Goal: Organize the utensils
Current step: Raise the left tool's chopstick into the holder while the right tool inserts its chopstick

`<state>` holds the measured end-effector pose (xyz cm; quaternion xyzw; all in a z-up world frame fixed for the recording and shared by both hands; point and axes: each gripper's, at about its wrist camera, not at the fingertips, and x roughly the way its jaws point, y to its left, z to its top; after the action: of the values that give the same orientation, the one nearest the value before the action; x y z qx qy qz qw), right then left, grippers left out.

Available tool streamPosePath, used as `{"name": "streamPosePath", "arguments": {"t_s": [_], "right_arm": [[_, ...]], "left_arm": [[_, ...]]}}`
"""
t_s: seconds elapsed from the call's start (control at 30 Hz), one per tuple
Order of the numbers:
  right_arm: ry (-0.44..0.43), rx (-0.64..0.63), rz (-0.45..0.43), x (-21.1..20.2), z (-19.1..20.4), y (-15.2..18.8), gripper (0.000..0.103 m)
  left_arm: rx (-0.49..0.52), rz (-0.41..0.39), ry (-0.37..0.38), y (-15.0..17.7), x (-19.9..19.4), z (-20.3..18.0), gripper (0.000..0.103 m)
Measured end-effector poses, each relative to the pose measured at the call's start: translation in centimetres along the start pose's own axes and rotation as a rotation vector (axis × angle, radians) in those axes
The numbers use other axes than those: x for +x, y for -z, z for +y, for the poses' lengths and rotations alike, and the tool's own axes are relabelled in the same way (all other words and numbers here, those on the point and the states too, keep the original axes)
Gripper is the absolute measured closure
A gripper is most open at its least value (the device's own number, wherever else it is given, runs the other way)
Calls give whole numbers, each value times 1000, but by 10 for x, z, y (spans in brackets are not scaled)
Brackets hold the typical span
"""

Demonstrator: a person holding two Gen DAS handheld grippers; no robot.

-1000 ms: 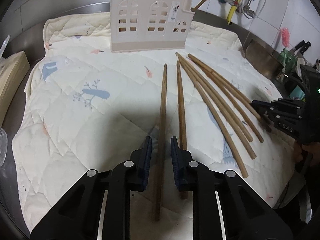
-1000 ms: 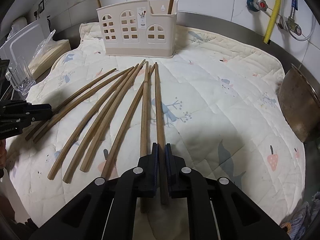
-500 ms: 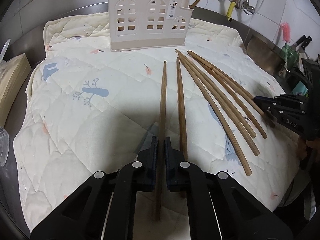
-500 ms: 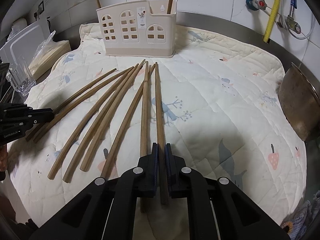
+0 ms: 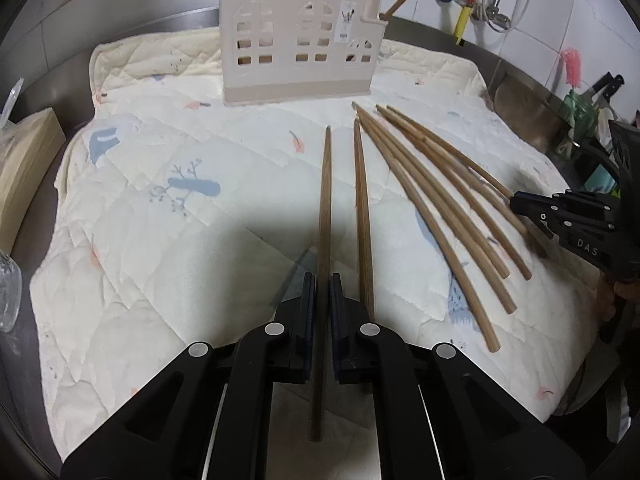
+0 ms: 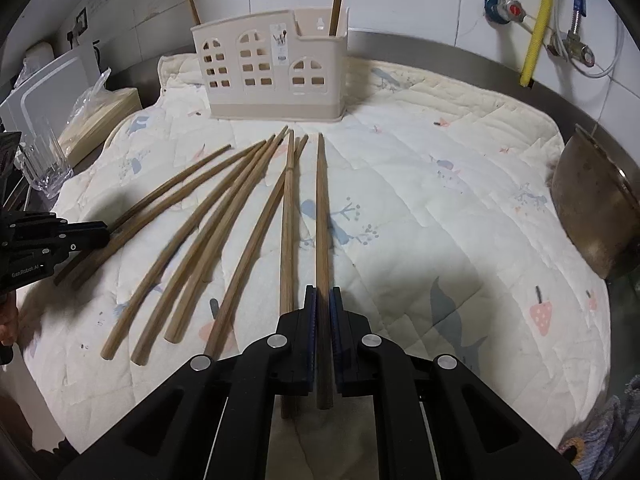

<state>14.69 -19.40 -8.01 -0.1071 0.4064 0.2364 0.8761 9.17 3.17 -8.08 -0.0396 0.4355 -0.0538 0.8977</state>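
Observation:
Several long wooden chopsticks lie fanned on a quilted cream mat. My left gripper is shut on the leftmost chopstick, which points toward the beige house-shaped utensil holder. My right gripper is shut on the rightmost chopstick. The holder stands at the far side of the mat with two chopsticks upright in it. Each gripper shows at the edge of the other's view: the right gripper and the left gripper.
A metal bowl leans at the mat's right edge. A clear glass, a wrapped beige pack and a white board stand at the left. Pipes and valves run along the tiled back wall.
My left gripper has closed on the leftmost chopstick, which was between open jaws a second ago. My right gripper has stayed shut on its chopstick and hardly moved.

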Motion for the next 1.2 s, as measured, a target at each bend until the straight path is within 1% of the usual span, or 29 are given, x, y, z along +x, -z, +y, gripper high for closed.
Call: {"name": "streamPosePath", "arguments": {"t_s": [0.27,0.43,0.57,0.7,0.8,1.0,1.2], "right_arm": [[15,-10,-114,-39,-2,-22,96],[7,-26,-198,-64,1,-47,97],[-7,-47,-245,-77,7,-70,97],[-34,-63,-264,-84,11,-90,97],[-38,-89,-274,-87,15,-106,97],[-72,-102,-304,-100,14,-149,97],[-93,-103,-358,-115,12,-196,97]], "left_arm": [[10,-106,9,-27,-40,0,97],[29,-167,12,-49,-60,-2,98],[47,-194,3,-63,-67,-3,98],[44,-209,15,-78,-70,1,98],[52,-219,18,-92,-73,2,98],[96,-259,13,-128,-87,-2,98],[121,-317,-1,-168,-104,-4,98]]}}
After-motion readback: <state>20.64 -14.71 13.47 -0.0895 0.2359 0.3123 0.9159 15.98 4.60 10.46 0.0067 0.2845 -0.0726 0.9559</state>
